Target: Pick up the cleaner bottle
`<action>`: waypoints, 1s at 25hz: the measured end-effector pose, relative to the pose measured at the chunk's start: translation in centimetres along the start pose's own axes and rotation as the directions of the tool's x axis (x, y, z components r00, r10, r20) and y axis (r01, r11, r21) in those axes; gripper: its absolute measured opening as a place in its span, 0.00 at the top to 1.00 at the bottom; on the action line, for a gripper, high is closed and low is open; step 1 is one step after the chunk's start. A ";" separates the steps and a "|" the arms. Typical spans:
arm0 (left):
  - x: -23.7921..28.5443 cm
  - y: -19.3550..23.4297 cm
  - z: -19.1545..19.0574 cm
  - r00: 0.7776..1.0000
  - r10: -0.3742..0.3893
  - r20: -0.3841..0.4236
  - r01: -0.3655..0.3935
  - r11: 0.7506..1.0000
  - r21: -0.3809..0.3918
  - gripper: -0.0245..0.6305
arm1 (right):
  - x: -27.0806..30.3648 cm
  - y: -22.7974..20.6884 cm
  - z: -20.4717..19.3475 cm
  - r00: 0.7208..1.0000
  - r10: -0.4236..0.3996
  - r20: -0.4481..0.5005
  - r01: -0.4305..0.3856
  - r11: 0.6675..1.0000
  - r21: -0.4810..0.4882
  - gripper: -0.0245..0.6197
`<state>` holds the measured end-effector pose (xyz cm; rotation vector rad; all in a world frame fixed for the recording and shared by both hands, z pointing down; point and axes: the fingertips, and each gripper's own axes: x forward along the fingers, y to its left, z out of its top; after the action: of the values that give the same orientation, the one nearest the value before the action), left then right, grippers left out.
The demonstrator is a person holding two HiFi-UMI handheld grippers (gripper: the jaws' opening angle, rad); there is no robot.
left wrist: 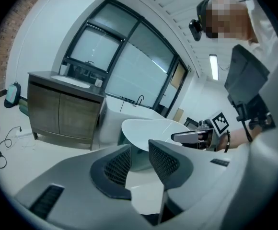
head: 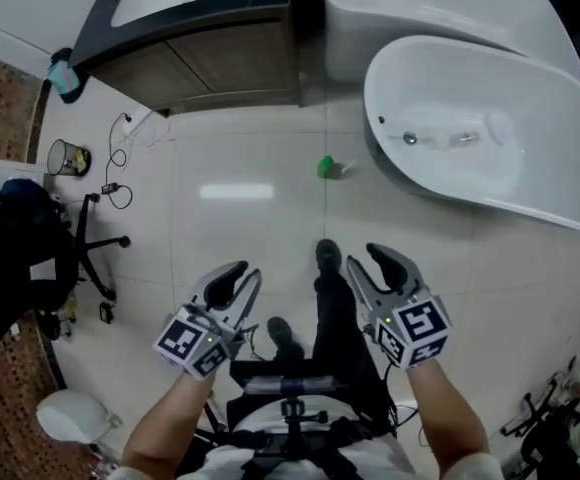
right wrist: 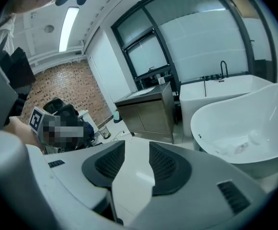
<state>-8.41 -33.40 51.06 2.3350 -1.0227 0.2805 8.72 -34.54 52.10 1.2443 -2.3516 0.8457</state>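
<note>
A small green cleaner bottle (head: 327, 167) sits on the pale tiled floor just left of the bathtub, well ahead of both grippers. My left gripper (head: 248, 274) hangs low at the left, its jaws apart with nothing between them (left wrist: 140, 150). At the right, my right gripper (head: 364, 258) is held at about the same height, its jaws also apart and empty (right wrist: 136, 150). Neither gripper view shows the bottle. The right gripper (left wrist: 196, 137) also appears in the left gripper view.
A white freestanding bathtub (head: 400, 158) fills the upper right, with small items near its drain. A wooden vanity cabinet (head: 220, 68) stands at the back. At the left are a black office chair (head: 80, 253), a wire waste basket (head: 67, 156) and floor cables (head: 120, 173). The person's shoes (head: 327, 255) are between the grippers.
</note>
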 end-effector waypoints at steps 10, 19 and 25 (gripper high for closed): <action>14.6 8.4 -7.6 0.989 -0.002 -0.145 0.012 0.998 0.067 0.80 | 7.8 -7.5 -6.5 0.995 -0.009 -0.097 0.015 0.998 0.068 0.72; 26.1 14.6 -18.3 0.962 0.004 -0.274 0.022 0.995 0.094 0.80 | 14.2 -12.6 -13.0 0.985 0.017 -0.171 0.005 0.992 0.129 0.72; 32.8 18.6 -22.5 0.959 0.036 -0.280 -0.001 0.992 0.123 0.79 | 17.3 -15.4 -16.2 0.984 0.018 -0.178 0.012 0.986 0.167 0.72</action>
<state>1.35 -50.50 90.30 2.3074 -0.9086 0.6800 12.43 -41.57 79.26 1.1742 -2.1776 1.1272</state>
